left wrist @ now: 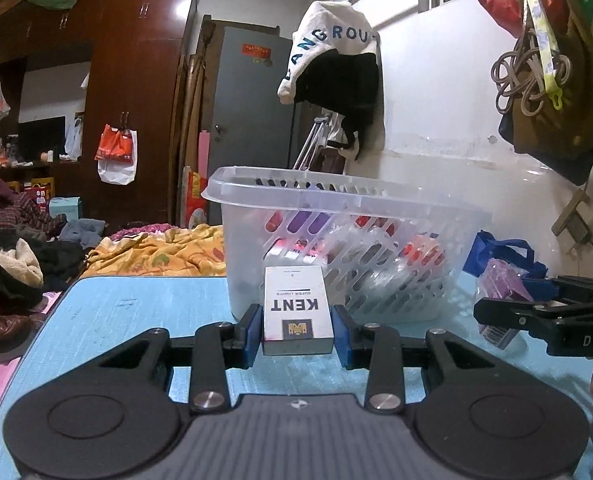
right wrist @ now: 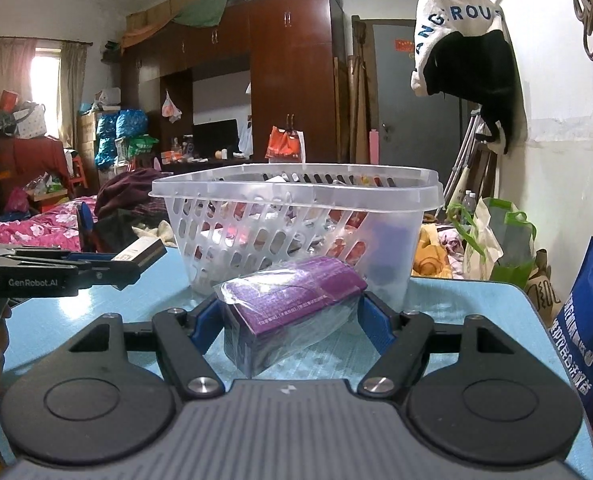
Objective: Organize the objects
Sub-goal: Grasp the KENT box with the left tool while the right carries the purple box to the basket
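My left gripper (left wrist: 298, 330) is shut on a white KENT cigarette pack (left wrist: 297, 308), held flat just above the light blue table (left wrist: 128, 320), right in front of the clear plastic basket (left wrist: 336, 200). My right gripper (right wrist: 292, 316) is shut on a purple box wrapped in clear film (right wrist: 292, 308), also close to the basket (right wrist: 296, 188). The basket holds several packs and boxes. The right gripper shows at the right edge of the left wrist view (left wrist: 544, 312); the left gripper with the pack shows at the left of the right wrist view (right wrist: 96, 264).
A blue bag (right wrist: 592, 320) stands at the table's right edge, and a blue bag with purple packets (left wrist: 508, 264) lies beside the basket. A bed with heaped clothes (left wrist: 24, 248) lies beyond the table. Clothes (left wrist: 336, 60) hang on the white wall.
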Demonstrator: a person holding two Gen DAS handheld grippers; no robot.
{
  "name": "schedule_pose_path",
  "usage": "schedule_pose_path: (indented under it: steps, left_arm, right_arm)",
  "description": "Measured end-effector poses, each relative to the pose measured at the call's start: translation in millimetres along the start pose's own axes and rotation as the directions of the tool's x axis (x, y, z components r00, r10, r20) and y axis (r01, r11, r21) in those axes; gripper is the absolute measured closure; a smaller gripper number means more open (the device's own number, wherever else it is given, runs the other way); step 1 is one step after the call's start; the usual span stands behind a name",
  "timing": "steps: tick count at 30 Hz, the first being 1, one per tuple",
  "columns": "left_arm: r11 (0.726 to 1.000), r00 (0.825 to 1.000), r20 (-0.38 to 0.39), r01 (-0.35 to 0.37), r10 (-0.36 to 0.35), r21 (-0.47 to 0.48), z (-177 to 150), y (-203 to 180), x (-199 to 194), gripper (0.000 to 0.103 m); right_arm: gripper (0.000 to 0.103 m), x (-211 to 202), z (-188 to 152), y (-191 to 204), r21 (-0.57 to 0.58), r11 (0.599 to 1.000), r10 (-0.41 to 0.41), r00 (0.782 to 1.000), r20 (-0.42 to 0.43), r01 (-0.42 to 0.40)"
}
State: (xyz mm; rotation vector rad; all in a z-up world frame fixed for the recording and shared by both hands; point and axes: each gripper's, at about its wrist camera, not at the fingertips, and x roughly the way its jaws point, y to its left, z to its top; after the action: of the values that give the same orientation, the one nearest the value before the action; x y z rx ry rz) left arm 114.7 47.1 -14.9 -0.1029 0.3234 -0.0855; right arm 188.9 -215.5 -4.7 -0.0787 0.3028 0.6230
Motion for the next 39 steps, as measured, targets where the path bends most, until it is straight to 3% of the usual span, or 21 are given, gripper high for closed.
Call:
schedule_pose_path:
  steps: [10, 15, 19, 23, 27, 28, 30, 31, 32, 33, 37, 39]
  left_arm:
    - [1.0, 1.0, 0.017, 0.006, -0.005, -0.003, -0.4, 1.3, -1.6, 0.062]
    - [0.999, 0.987, 0.152, 0.053, -0.051, -0.009, 8.3, 2.9, -33.7, 0.062]
    - [0.995, 0.976, 0.191, 0.1, -0.103, 0.024, 52.6, -5.6, -37.2, 0.062]
    - [0.995, 0.985, 0.144, 0.085, -0.091, 0.047, 114.1, -18.6, -0.6, 0.062]
    - [0.999, 1.0, 0.021, -0.002, 0.001, 0.044, 141.8, -23.0, 56.1, 0.062]
    - [0.999, 1.0, -0.002, -0.024, 0.024, 0.038, 142.2, -20.9, 67.9, 0.06]
    - [0.998, 0.998, -0.012, -0.057, 0.057, 0.034, 137.0, -15.6, 84.6, 0.032]
    - [0.997, 0.997, -0.027, -0.069, 0.07, 0.038, 133.9, -13.3, 91.7, 0.013]
    - [0.996, 0.996, -0.038, -0.074, 0.076, 0.041, 129.7, -10.7, 96.3, 0.013]
    - [0.997, 0.997, -0.027, -0.072, 0.073, 0.041, 125.0, -8.2, 95.2, 0.013]
    - [0.999, 0.997, 0.066, -0.036, 0.035, 0.026, 113.9, -4.0, 65.1, 0.011]
    - [1.0, 0.997, 0.083, 0.002, -0.003, 0.007, 110.6, -3.8, 50.6, 0.001]
  right_arm:
    - [0.029, -2.4, -1.2, -0.9, 0.002, 1.0, 0.003, 1.0, 0.014, -0.004]
    - [0.029, -36.8, -3.9, -0.6, 0.016, 0.999, 0.039, 0.99, 0.139, -0.042]
    - [0.028, -58.1, 28.3, 3.5, -0.012, 1.0, 0.0, 0.967, 0.254, 0.003]
    - [0.028, -27.5, 84.6, -1.7, -0.052, 0.998, -0.033, 0.965, 0.261, 0.048]
    - [0.028, 28.4, 116.2, -15.1, -0.057, 0.994, -0.082, 0.984, 0.156, 0.091]
    - [0.028, 40.7, 117.6, -20.0, -0.045, 0.996, -0.073, 0.989, 0.127, 0.079]
    - [0.019, 62.5, 117.5, -23.5, -0.062, 0.993, -0.096, 0.994, 0.058, 0.1]
    - [0.013, 68.7, 114.9, -23.6, -0.078, 0.987, -0.135, 0.989, 0.052, 0.139]
    - [0.002, 72.6, 112.6, -23.9, -0.096, 0.979, -0.175, 0.982, 0.063, 0.181]
    - [0.0, 73.8, 109.9, -23.9, -0.111, 0.972, -0.198, 0.978, 0.073, 0.205]
    - [0.0, 53.0, 103.5, -31.1, -0.061, 0.99, -0.124, 0.988, 0.095, 0.131]
    - [0.0, 40.2, 101.5, -30.2, -0.04, 0.993, -0.103, 0.991, 0.082, 0.106]
